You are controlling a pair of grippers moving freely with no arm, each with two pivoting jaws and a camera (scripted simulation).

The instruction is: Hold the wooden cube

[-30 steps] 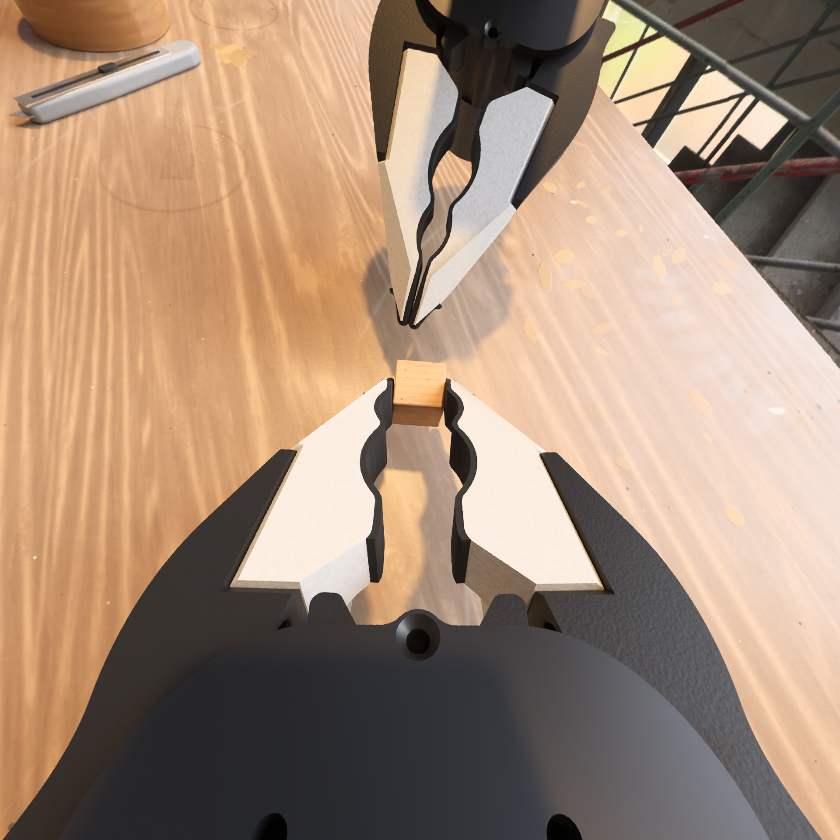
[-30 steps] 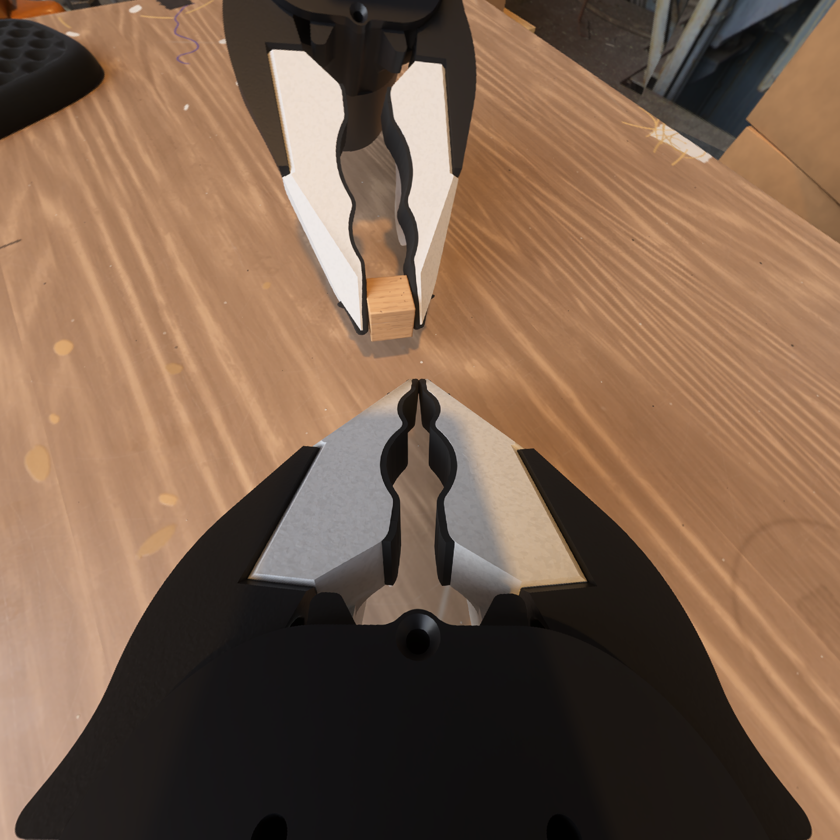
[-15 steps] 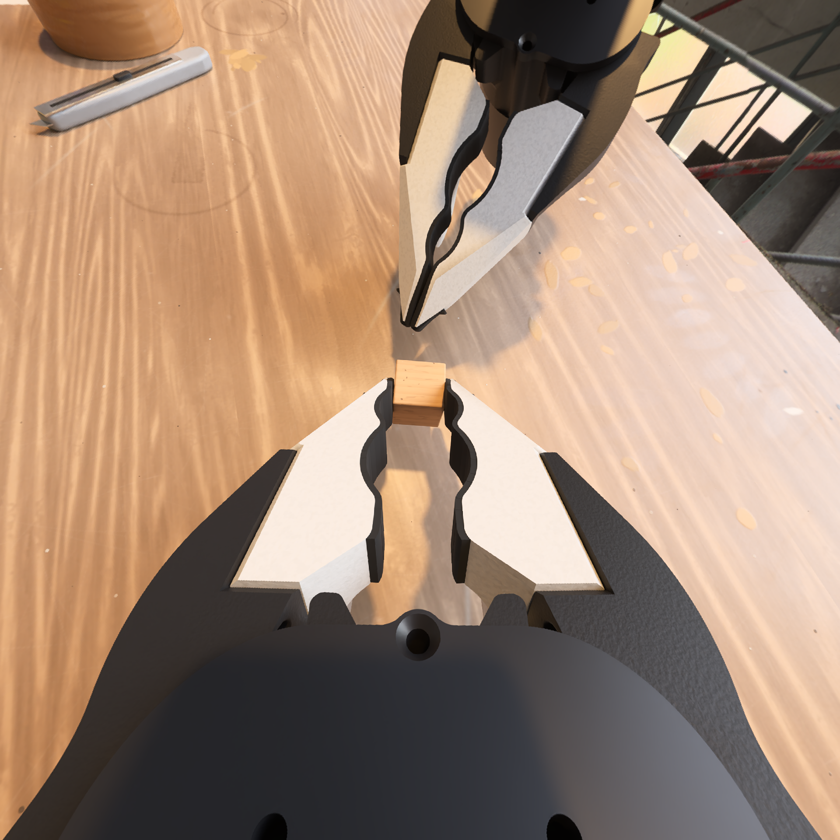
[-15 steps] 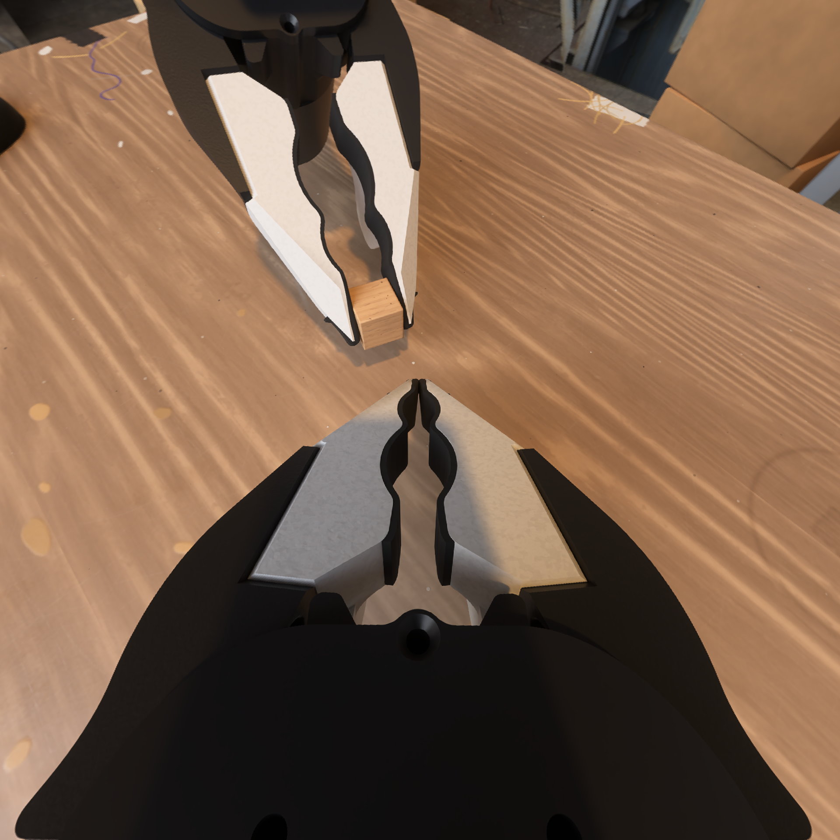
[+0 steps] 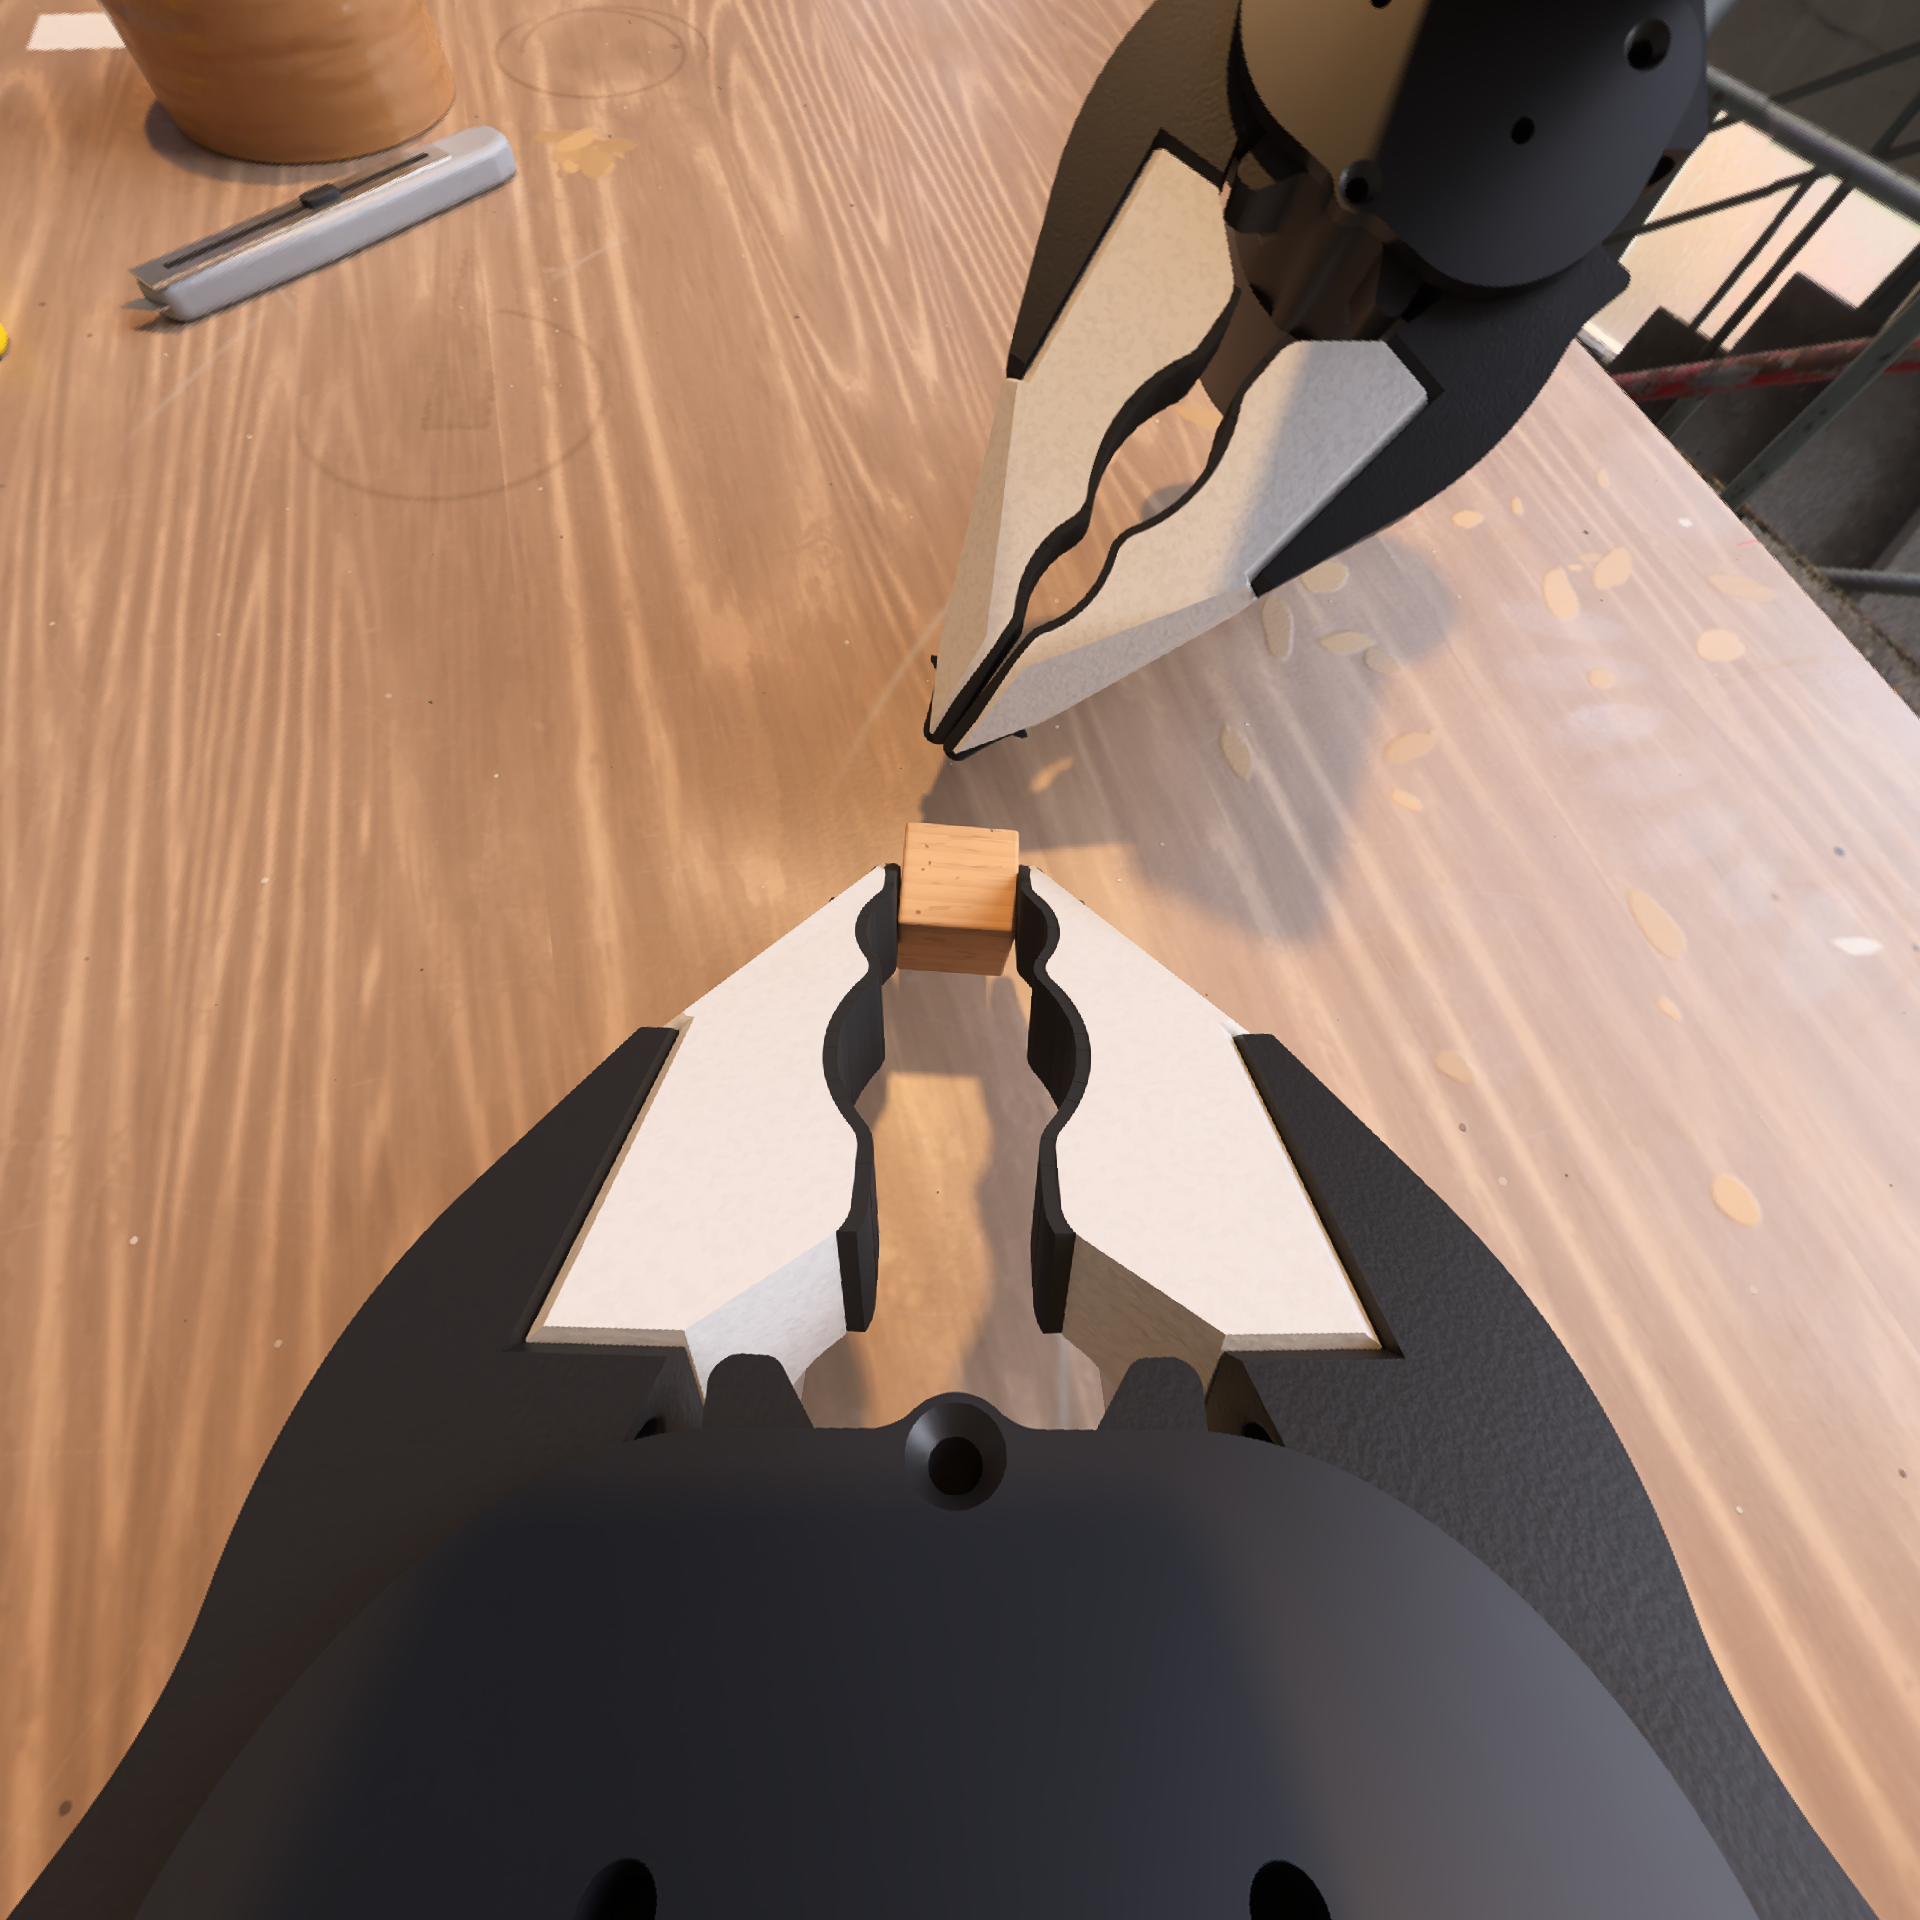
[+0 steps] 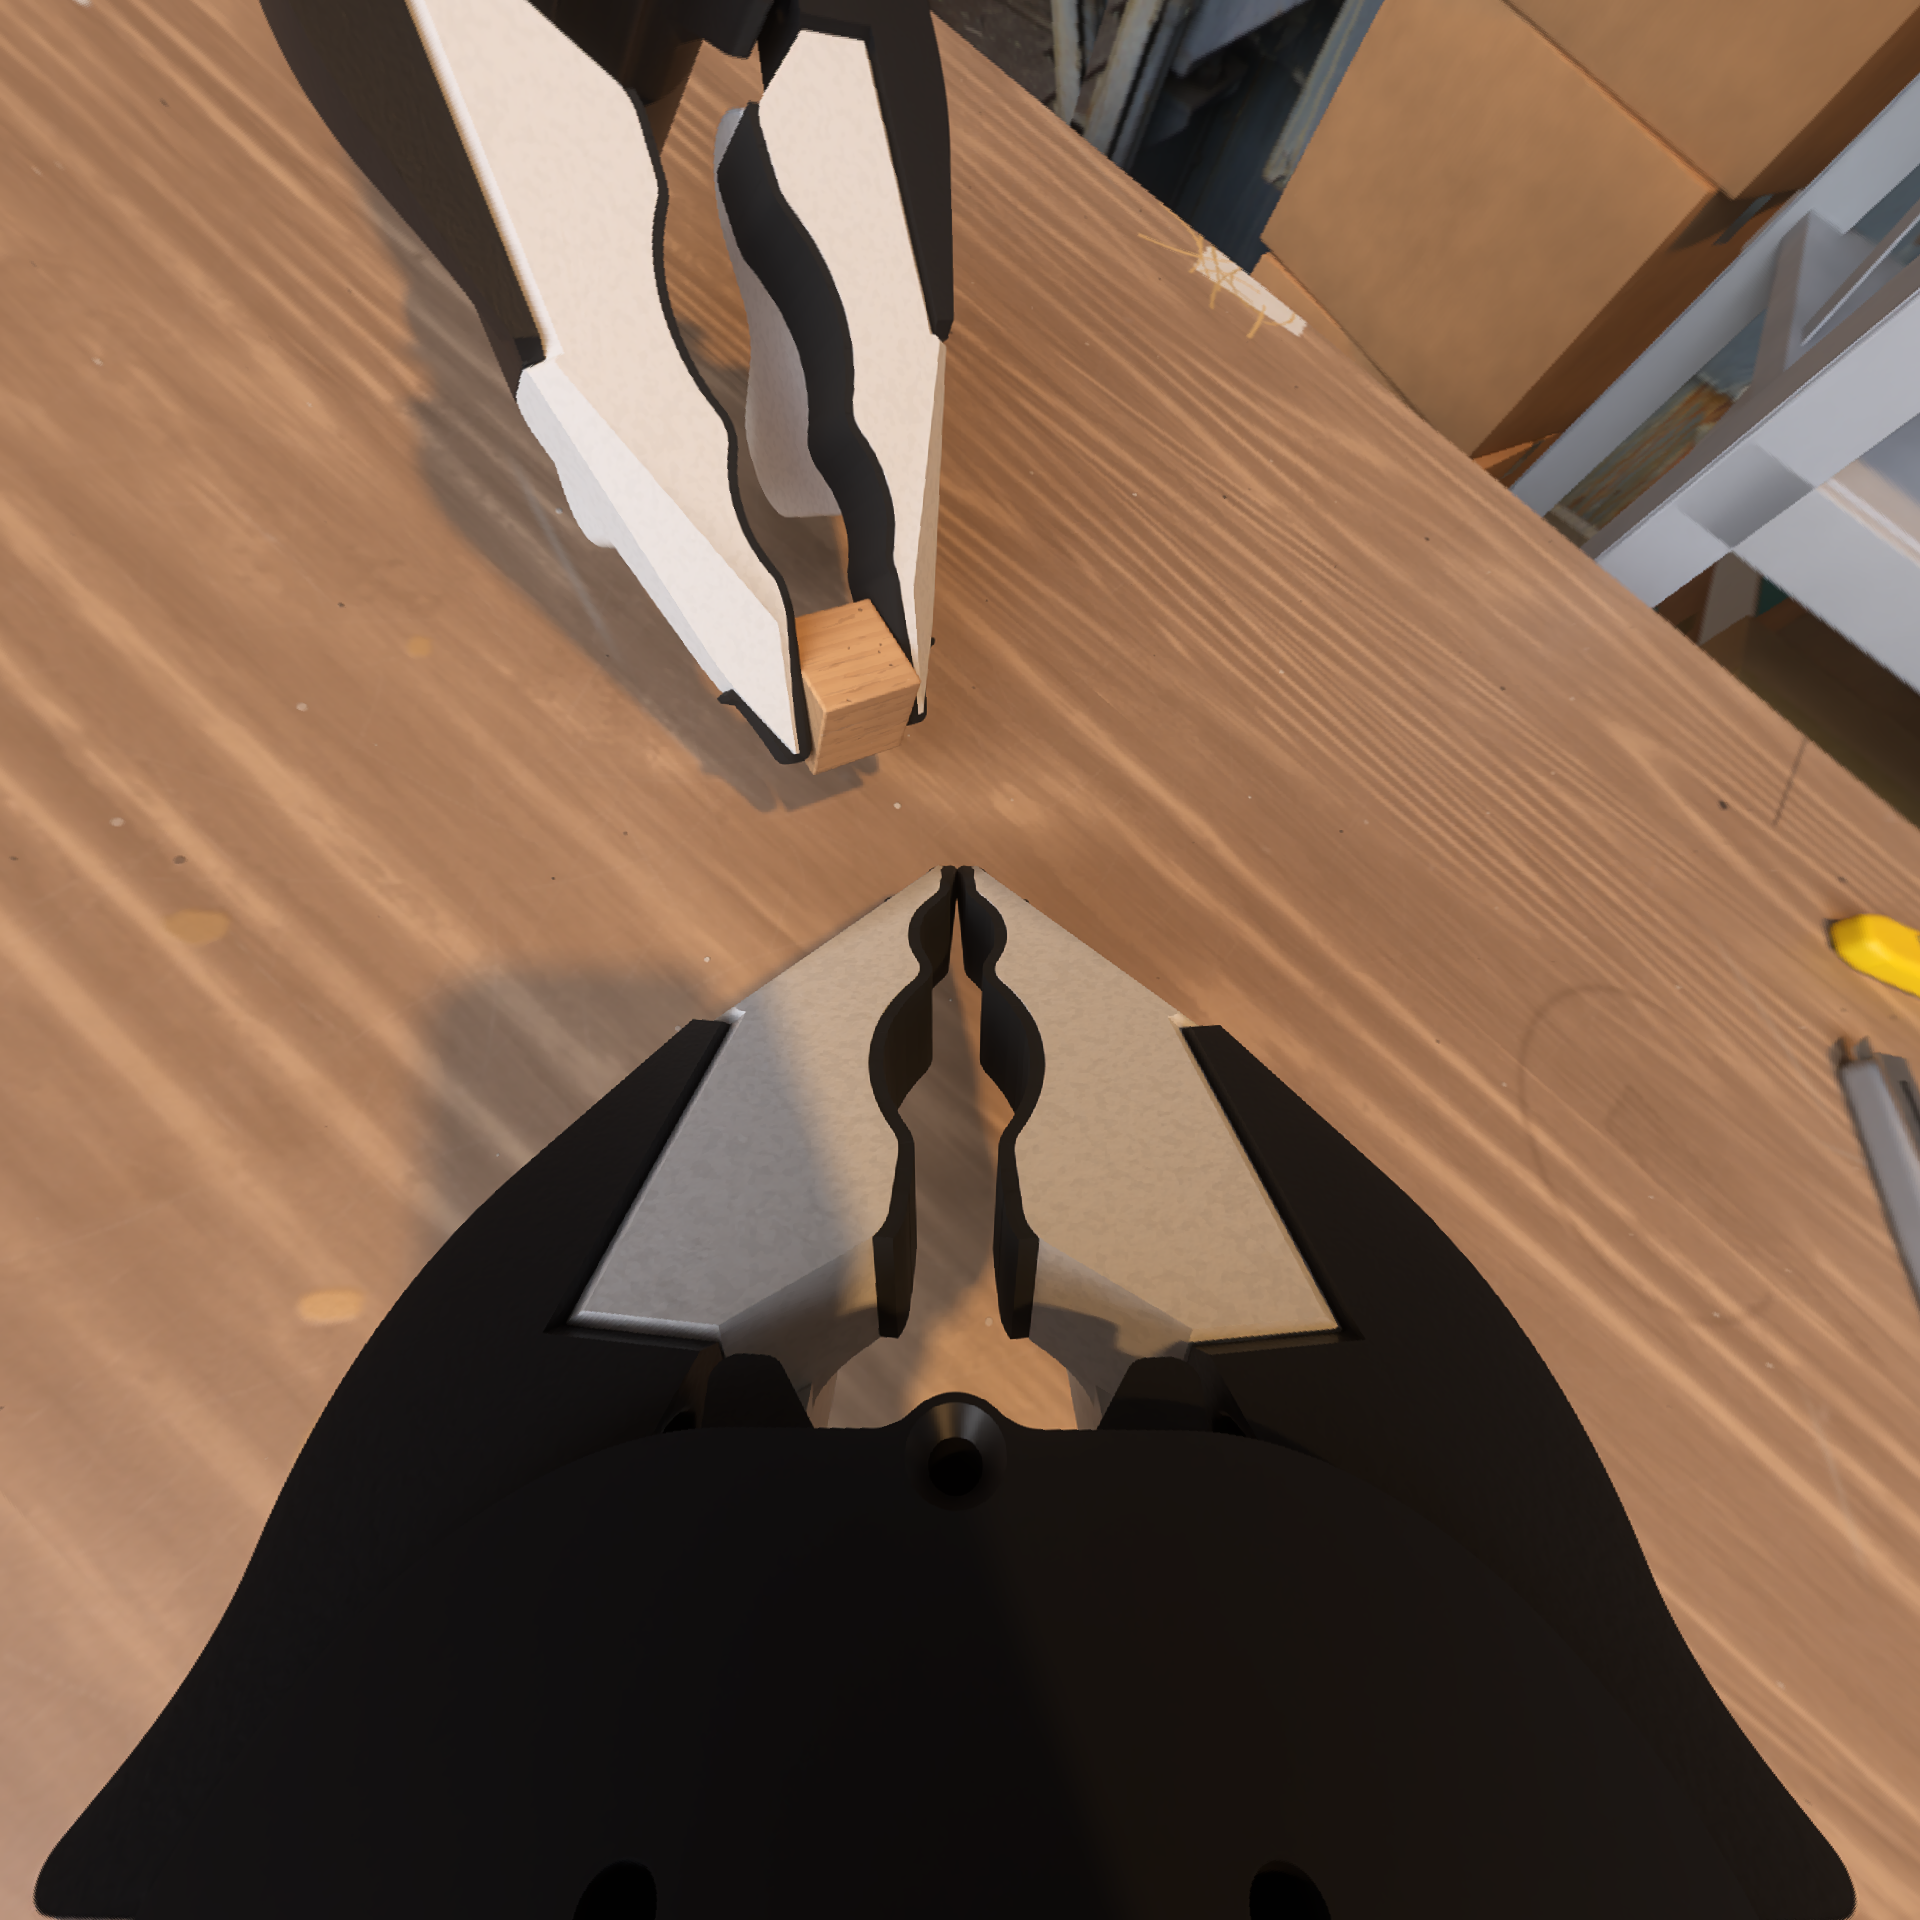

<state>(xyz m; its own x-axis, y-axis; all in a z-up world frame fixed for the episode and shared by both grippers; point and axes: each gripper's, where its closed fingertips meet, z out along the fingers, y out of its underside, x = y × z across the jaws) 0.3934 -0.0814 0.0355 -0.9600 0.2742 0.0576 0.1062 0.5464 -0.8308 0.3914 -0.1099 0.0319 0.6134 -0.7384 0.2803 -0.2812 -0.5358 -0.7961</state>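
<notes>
The wooden cube (image 5: 956, 899) is small and light brown. My left gripper (image 5: 956, 883) is shut on it, pinching it between its fingertips close above the wooden tabletop (image 5: 520, 727). In the right wrist view the cube (image 6: 857, 681) shows between the tips of the left gripper (image 6: 852, 717), which comes down from the top. My right gripper (image 6: 956, 878) is shut and empty, its tips a short way in front of the cube. In the left wrist view the right gripper (image 5: 951, 738) leans in from the upper right, pointing at the cube without touching it.
A grey utility knife (image 5: 322, 223) and a round wooden vessel (image 5: 281, 73) lie at the far left. The table edge (image 5: 1766, 582) runs along the right, with railings and stairs beyond. A yellow object (image 6: 1881, 951), the knife (image 6: 1886, 1153) and cardboard boxes (image 6: 1507, 208) show in the right wrist view.
The right gripper has swung round to the cube's right side and tilted, its shut tips staying near the cube. The left gripper has kept its hold on the cube.
</notes>
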